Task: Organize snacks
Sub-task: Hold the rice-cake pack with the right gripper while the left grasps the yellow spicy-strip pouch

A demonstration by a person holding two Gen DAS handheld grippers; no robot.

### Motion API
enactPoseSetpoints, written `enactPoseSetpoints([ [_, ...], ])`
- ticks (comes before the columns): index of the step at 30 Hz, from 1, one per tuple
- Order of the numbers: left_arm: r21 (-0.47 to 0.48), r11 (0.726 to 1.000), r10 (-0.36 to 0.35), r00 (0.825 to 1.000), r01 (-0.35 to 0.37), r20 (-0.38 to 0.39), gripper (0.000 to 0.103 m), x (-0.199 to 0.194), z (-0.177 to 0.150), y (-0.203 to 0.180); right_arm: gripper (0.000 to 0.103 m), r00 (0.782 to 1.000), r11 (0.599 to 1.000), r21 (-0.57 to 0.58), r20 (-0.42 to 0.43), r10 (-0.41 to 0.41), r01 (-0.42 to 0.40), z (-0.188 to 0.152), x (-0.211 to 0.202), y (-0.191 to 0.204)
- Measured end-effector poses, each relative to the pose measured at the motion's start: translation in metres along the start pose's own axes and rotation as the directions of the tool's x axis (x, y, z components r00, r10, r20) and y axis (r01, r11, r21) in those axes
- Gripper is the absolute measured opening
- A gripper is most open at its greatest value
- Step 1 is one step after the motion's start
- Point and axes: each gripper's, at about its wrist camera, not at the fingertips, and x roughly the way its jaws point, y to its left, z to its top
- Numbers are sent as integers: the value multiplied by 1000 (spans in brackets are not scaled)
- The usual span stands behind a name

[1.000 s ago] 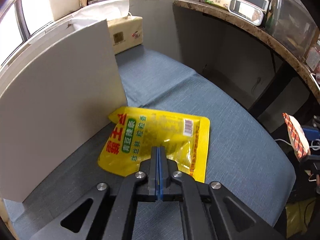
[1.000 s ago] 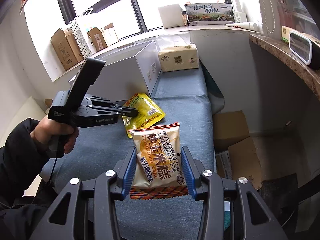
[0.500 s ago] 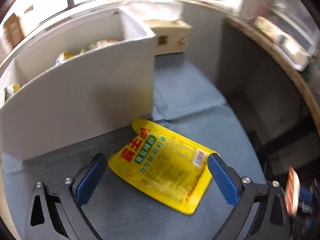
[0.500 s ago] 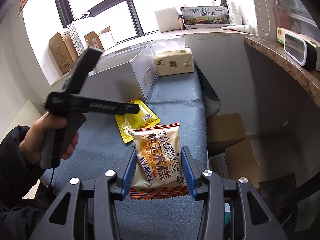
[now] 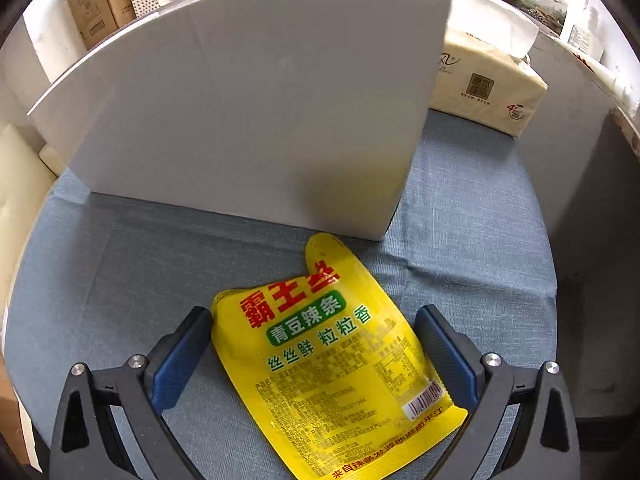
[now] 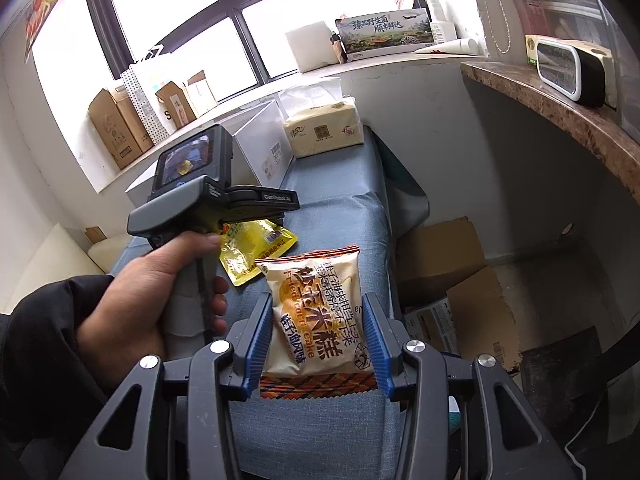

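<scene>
Two snack packets lie on the blue table [image 5: 120, 272] in front of the white box [image 5: 248, 112], the likely place for them. The left claw [image 5: 316, 354] stands wide open astride the yellow packet [image 5: 332, 356], which lies flat near the box's front corner, its blue pads apart from the foil, seemingly lined up for a pinch. The right claw [image 6: 318, 342] grips the corn cake packet [image 6: 316, 316] by its sides, farther from the box, probably waiting its turn.
</scene>
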Motion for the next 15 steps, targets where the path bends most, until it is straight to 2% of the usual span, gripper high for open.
enactPoseSetpoints([
  [7,-38,999,4,999,-2,43,103,-7,-3,-7,48,1000,1000,10,-4,8,-8,-1,5,3],
  [9,3,1000,-29,998,29,63,103,-7,-3,-4,48,1000,1000,3,-2,5,-5,-1,5,5],
  [11,50,994,-95,994,93,46,102,-5,0,6,48,1000,1000,-1,3,3,-3,0,3,5],
  [12,94,989,-118,992,114,37,100,-7,0,8,48,1000,1000,0,2,1,-1,0,3,4],
  [13,139,981,-143,989,136,36,91,-11,-2,8,48,1000,1000,2,3,0,0,0,3,3],
  [14,186,969,-171,985,161,37,76,-16,-5,9,48,1000,1000,4,5,0,0,0,3,3],
  [15,222,958,-194,980,182,32,72,-21,-8,10,48,1000,1000,4,5,3,-3,-1,3,4],
])
